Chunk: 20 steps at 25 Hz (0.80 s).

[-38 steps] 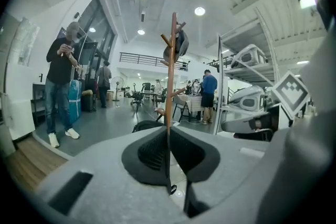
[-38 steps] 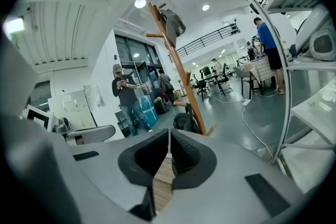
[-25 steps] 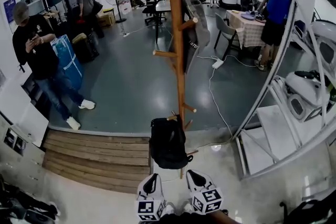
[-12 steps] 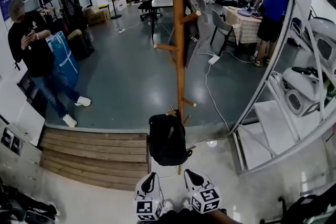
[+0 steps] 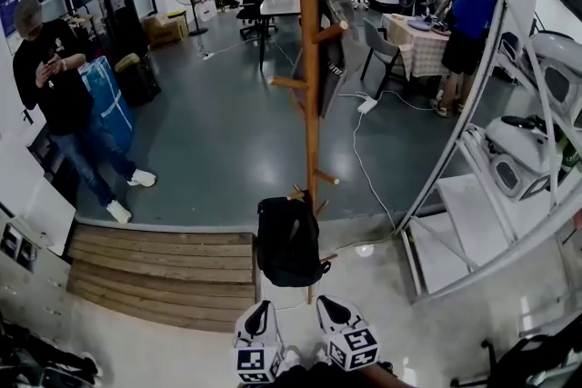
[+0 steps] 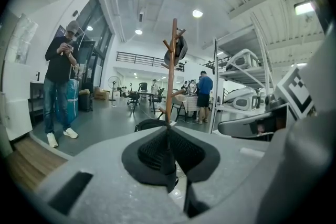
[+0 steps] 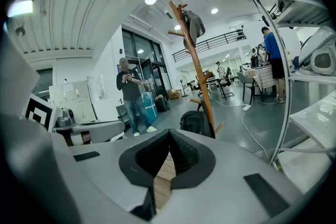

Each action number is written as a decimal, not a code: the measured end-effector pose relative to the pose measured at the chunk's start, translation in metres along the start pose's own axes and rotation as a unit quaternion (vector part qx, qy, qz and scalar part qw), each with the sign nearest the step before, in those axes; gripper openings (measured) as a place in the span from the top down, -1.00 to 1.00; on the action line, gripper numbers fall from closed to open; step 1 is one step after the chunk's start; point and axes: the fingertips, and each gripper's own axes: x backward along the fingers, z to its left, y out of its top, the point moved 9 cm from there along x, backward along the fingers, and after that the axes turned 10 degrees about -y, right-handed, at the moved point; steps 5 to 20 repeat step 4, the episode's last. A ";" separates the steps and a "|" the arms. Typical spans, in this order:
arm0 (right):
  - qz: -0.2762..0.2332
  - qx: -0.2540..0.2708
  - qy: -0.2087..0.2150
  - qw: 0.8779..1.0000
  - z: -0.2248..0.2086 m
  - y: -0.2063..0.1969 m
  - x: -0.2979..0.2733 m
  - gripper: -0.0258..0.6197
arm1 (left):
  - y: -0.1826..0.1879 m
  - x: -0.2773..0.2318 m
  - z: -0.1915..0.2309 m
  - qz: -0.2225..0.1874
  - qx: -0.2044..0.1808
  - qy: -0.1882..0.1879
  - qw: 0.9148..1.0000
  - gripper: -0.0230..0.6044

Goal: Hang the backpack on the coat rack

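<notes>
The wooden coat rack (image 5: 310,95) stands straight ahead on the grey floor, a grey garment (image 5: 331,50) hanging from its upper pegs. The black backpack (image 5: 289,243) sits upright against the rack's base by the lowest pegs; whether it hangs from one or rests on the floor I cannot tell. My left gripper (image 5: 262,311) and right gripper (image 5: 328,304) are low in the head view, short of the backpack, both shut and empty. The left gripper view shows its closed jaws (image 6: 167,157) under the rack (image 6: 170,76). In the right gripper view, rack (image 7: 197,76) and backpack (image 7: 195,122) lie beyond the closed jaws (image 7: 169,150).
A wooden step (image 5: 164,273) lies to the left of the backpack. At the left a person (image 5: 56,91) stands beside a blue bag (image 5: 111,104). A white shelf frame (image 5: 473,132) with white housings fills the right. A cable (image 5: 360,161) runs across the floor. More people stand at a table (image 5: 420,45) behind.
The view has crept a little closer to the rack and backpack. The right gripper has drifted slightly left. Both grippers remain shut and empty.
</notes>
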 end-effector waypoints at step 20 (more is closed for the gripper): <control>0.000 0.001 -0.004 1.000 0.002 0.001 0.002 0.88 | 0.000 0.002 0.000 0.003 -0.002 -0.002 1.000 0.83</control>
